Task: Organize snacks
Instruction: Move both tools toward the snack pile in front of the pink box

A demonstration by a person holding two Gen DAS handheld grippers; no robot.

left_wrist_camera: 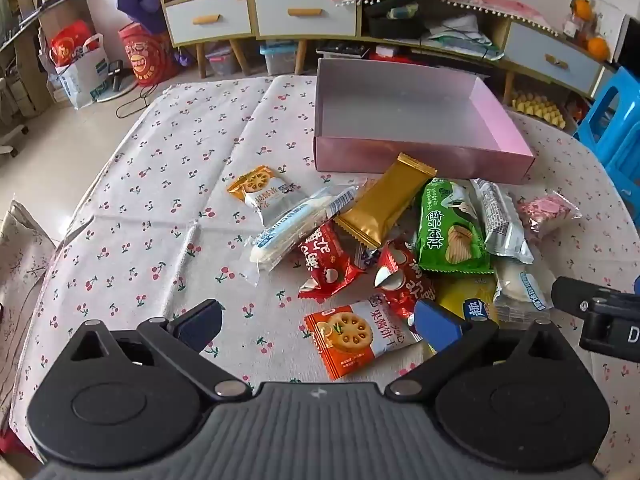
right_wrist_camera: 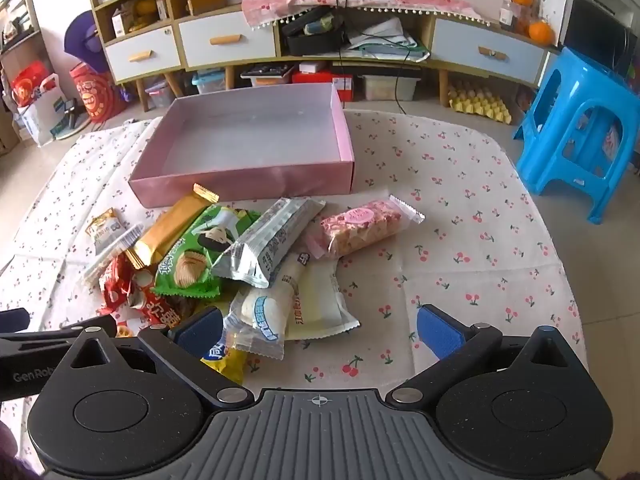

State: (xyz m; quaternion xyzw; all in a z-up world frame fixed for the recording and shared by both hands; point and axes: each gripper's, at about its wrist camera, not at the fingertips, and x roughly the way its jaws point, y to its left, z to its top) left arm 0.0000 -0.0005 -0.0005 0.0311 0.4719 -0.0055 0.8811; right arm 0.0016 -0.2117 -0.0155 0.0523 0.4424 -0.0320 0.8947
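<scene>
Pink box (right_wrist_camera: 256, 176) sits empty at the far side of the cherry-print cloth (right_wrist_camera: 460, 240), with the snacks (right_wrist_camera: 224, 256) piled just in front of it. Left gripper (left_wrist_camera: 316, 326) is low over the near edge of the pile, jaws spread wide and holding nothing, an orange packet (left_wrist_camera: 352, 336) between them; right gripper (right_wrist_camera: 318, 326) is likewise low and spread wide, empty, a white packet (right_wrist_camera: 260, 316) by its left finger. Legible markings: "GenRob" on the left gripper body, and "HONEY" on the far orange packet (left_wrist_camera: 260, 190).
</scene>
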